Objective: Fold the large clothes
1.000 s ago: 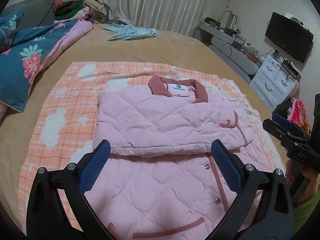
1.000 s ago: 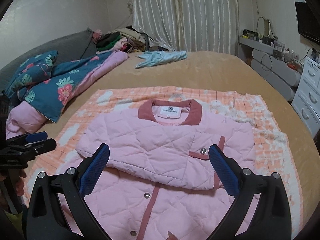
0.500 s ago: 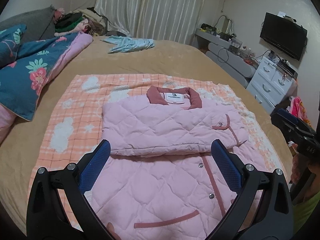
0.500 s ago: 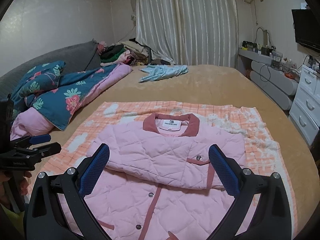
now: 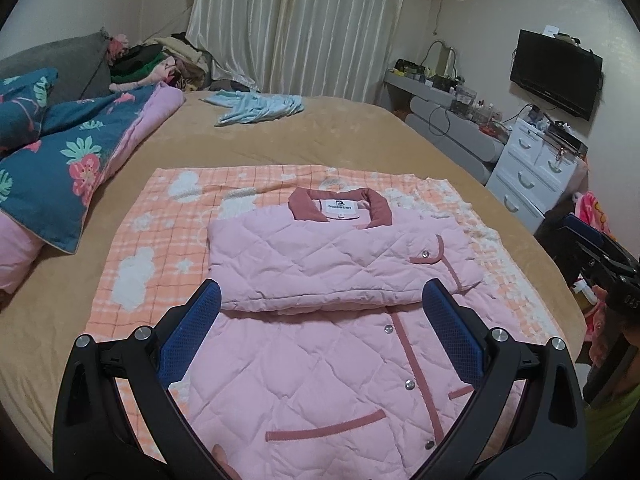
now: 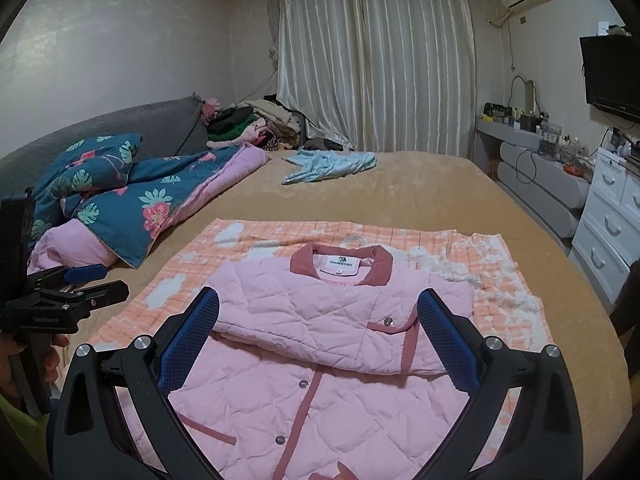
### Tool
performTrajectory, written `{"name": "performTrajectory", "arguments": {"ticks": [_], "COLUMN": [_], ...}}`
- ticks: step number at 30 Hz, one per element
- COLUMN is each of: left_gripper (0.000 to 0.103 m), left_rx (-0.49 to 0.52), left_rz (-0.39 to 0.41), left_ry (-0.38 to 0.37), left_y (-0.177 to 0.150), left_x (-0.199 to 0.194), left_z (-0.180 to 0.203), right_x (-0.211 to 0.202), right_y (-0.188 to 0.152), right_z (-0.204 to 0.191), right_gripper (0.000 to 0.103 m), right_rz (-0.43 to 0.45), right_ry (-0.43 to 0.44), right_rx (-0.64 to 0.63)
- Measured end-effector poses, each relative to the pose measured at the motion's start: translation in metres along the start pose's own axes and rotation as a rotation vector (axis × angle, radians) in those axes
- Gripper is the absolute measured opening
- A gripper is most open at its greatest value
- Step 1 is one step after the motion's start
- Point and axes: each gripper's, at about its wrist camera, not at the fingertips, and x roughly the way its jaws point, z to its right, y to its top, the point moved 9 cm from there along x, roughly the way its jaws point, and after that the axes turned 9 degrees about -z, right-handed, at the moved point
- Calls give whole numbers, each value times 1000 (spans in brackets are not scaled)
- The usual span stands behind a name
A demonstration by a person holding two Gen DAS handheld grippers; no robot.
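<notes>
Left wrist: jacket below spread fingers, untouched.

Left tongs gape over pink jacket — sleeves folded across.

jacket: on blanket, at bed near edge, sleeves folded across chest | quilt: bed left edge | small garment: bed far edge | drawers: right of bed
</notes>
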Motion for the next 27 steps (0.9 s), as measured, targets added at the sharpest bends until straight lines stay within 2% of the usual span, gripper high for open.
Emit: {"name": "performTrajectory", "arguments": {"ticks": [11, 27], "left_gripper": [95, 95], "left_rx": [20, 9], "left_rz": [29, 35], "left_ry": [-1, 16], "left_y": [-9, -37], "left_x": [-21, -33], "left_z": [10, 12], "right_x": [-29, -39], "right_y": [-6, -42], "right_z": [-3, -9], "right_gripper": [99, 99], "right_rz": [37, 3], "right_ry": [6, 7], "right_rx": [-11, -29]}}
